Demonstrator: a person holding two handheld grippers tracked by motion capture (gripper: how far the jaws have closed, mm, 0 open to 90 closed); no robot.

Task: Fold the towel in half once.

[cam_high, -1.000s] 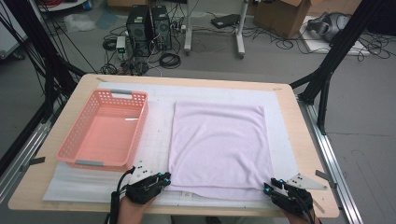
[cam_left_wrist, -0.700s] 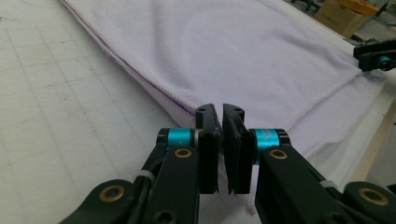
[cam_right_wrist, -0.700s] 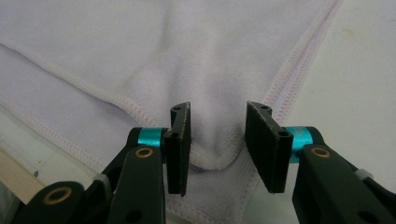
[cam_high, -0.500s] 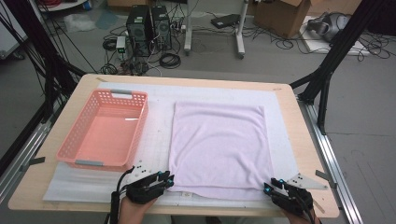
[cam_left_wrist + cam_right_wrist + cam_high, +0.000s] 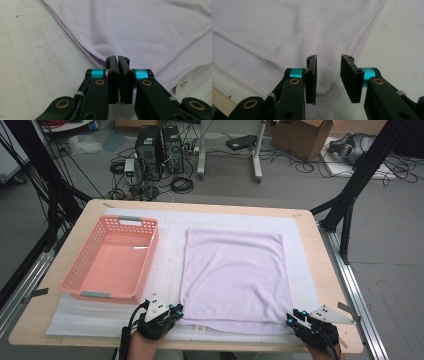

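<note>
The pink basket [image 5: 112,262] sits left of centre in the high view, on the white mat [image 5: 165,265], and I see nothing in it but its bare floor. Right of it, apart from it, my lilac towel [image 5: 232,275] lies flat in the middle of the frame, its long axis running from the bottom edge up toward the top, its near hem low in the picture between my two hands. My left gripper [image 5: 172,312] is at the towel's lower left corner; in the left gripper view its jaws are pressed together at the corner tip of the towel [image 5: 140,32], though whether cloth is caught between them I cannot tell. My right gripper [image 5: 292,319] is at the lower right corner, jaws parted with the corner fold [image 5: 325,85] lying between them, not pinched.
</note>
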